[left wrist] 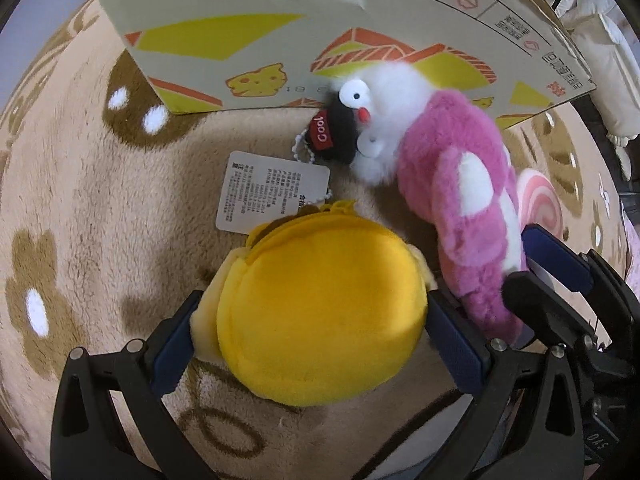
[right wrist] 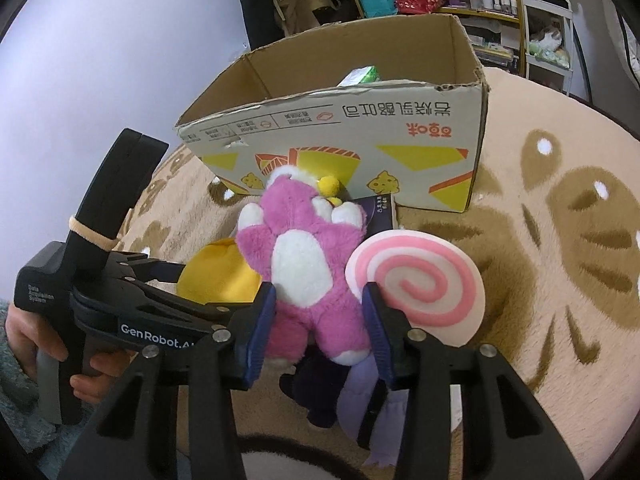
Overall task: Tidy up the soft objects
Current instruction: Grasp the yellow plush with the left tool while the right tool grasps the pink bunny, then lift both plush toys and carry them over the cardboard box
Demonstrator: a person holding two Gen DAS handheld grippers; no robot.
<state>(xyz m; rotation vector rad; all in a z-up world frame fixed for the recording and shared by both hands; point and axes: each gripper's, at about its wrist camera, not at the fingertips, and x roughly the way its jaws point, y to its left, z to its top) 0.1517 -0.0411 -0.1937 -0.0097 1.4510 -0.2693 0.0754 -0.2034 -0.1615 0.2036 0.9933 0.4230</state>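
Observation:
My left gripper (left wrist: 312, 320) is shut on a round yellow plush (left wrist: 320, 308), its blue pads pressing both sides; the plush also shows in the right wrist view (right wrist: 218, 276). My right gripper (right wrist: 318, 312) is shut on a pink and white plush bear (right wrist: 304, 260), which also shows in the left wrist view (left wrist: 452, 184). A pink swirl lollipop plush (right wrist: 416, 284) lies just right of the bear. A small black plush with a red "Cool" tag (left wrist: 334, 132) lies by the bear's head. An open cardboard box (right wrist: 340, 128) stands behind them on the rug.
A beige rug (right wrist: 560, 240) with brown flower patterns covers the floor. A white paper hang tag (left wrist: 272, 192) lies by the yellow plush. A dark and lilac plush (right wrist: 352, 396) lies under my right gripper. Shelves with clutter (right wrist: 500, 4) stand behind the box.

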